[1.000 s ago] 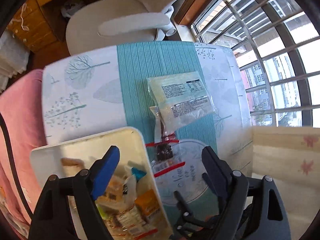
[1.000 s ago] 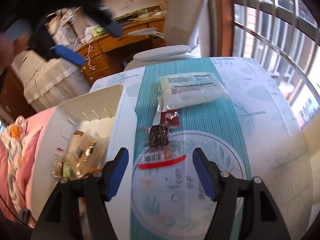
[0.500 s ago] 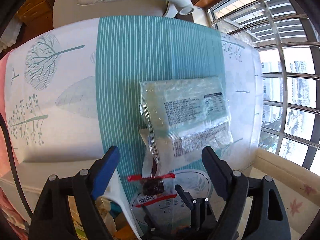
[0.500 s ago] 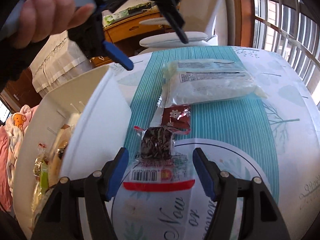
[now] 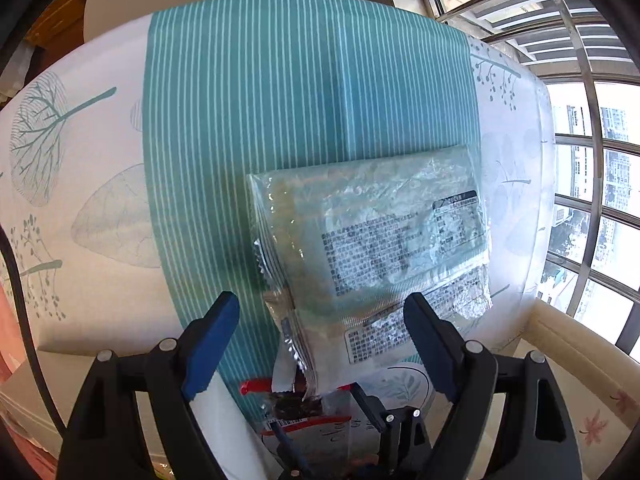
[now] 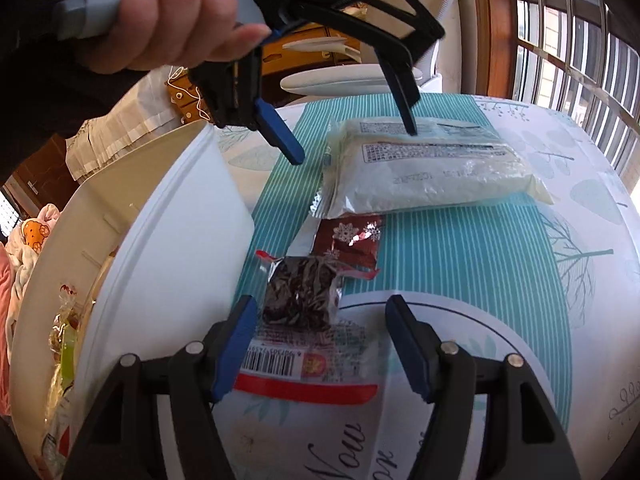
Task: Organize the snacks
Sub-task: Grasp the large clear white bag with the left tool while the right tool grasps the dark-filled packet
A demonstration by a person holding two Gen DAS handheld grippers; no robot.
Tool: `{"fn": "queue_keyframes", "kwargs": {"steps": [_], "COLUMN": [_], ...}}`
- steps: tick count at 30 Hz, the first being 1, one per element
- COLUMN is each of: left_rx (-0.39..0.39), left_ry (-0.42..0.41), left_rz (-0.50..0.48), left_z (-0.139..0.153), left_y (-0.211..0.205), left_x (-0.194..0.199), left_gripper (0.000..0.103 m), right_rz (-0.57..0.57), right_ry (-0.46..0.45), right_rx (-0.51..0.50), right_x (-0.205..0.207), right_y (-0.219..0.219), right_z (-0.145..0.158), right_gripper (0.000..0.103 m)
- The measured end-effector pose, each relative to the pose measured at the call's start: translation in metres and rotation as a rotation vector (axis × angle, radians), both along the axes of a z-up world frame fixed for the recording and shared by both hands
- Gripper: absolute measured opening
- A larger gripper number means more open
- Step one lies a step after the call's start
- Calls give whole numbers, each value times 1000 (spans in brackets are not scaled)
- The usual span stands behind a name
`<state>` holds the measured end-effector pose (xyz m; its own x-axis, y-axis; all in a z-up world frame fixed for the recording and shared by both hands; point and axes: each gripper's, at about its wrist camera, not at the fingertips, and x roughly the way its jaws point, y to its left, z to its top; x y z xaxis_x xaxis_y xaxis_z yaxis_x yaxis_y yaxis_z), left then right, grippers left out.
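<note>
desk [image 5: 100, 184]: teal-striped leafy cloth, centre frame
room: barred window [image 5: 592, 184] right
hand-held grippers: left [image 5: 320, 316] and right [image 6: 320, 340] both wide, holding nothing

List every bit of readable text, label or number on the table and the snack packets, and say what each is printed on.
"Now": script lettering on the tablecloth print, near edge; the word below it is cut off.
Clear dried-snack packet: barcode with digits, upside down and too blurred to read; red logo unreadable.
Large pale packet: printed text blocks and a stamped code, too small to read.
Dark red packet: snowflake pattern only, no legible words.
</note>
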<state>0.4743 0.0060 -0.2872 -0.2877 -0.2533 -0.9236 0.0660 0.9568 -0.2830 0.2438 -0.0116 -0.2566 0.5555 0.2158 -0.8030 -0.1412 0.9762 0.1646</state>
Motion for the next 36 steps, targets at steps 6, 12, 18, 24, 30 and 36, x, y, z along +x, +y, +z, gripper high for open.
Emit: {"fn": "queue_keyframes", "kwargs": {"steps": [6,12,18,24,30,36], "left_rx": [-27,-54,-110,-201,-261,-302], "left_ry": [23,12,-8,-22,-30,-56], "left_rz": [11,38,117,210,253,247], "left_z": [-10,-16,-21,-18,-13,8], "left_y": [-12,-19,-15,-5,-9,-6], "left_x": [3,4,7,8,7,7], "left_gripper": [83,83,64,38,22,7], "right_rz": [16,66,108,124,128,105], "right_ry": [-18,-21,-20,-8,27,37], "right_rx": [-17,-59,-84,-114,-71,-42], "right_x": [-1,-7,-13,-19,-20,-23], "right_y": [5,15,17,12,8,4], "right_z": [-1,0,0,5,7,11], "right_gripper": [66,56,47,21,7,5]}}
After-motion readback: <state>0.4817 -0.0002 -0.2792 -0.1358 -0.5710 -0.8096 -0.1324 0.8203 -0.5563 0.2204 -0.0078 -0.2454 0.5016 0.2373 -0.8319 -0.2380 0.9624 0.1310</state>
